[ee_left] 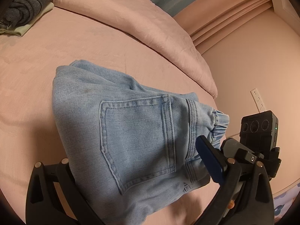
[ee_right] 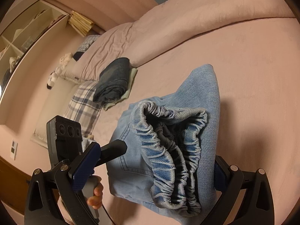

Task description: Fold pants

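Nearest the lens in the right wrist view is the gathered elastic waistband point(ee_right: 172, 150), bunched between the spread fingers of the right gripper point(ee_right: 150, 176), whose jaws stand wide on either side of the folded pants point(ee_right: 204, 97) rather than pinching them. In the left wrist view the left gripper point(ee_left: 129, 170) is likewise wide, with the denim and its back pocket point(ee_left: 136, 136) filling the gap; its left finger is mostly covered by cloth, so whether any pad touches the fabric is hard to tell. The pants lie as a compact bundle on the pink bed point(ee_left: 37, 75), with a stack of folded clothes point(ee_right: 114, 80) off at ten o'clock in the right view. The likely trouble, as I judge it: the waistband stands puffed and open, so the fold could spring apart or slump once the jaws withdraw, and a finger could snag the elastic and drag the bundle. The underside of the bundle and its lower layers are hidden, so how neatly the legs are tucked cannot be seen; the edge toward six o'clock is cut off in the left view.
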Motion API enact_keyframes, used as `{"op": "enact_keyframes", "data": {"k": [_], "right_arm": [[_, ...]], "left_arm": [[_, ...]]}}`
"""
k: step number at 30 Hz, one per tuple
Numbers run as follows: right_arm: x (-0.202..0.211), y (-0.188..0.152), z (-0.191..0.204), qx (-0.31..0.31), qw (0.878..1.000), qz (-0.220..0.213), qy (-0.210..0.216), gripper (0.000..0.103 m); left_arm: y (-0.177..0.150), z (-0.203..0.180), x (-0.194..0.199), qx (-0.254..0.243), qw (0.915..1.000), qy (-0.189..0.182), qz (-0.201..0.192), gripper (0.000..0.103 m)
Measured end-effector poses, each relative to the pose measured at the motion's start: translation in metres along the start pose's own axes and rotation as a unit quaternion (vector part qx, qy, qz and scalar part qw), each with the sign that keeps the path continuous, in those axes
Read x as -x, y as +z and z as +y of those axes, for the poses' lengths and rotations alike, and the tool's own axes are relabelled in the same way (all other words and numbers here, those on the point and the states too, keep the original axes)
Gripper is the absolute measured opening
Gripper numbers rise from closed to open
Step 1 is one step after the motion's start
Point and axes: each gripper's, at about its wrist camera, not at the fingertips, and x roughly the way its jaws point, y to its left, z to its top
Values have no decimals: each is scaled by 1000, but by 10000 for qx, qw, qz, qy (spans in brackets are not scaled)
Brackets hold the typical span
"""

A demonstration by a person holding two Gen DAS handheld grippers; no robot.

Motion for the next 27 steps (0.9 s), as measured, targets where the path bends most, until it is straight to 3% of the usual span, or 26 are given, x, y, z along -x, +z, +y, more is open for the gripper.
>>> {"op": "enact_keyframes", "data": {"k": [27], "right_arm": [[-40, 62, -20, -86, 10000, -4, -14, 103]], "left_arm": [[36, 18, -16, 82, 9999, 72, 34, 100]]}}
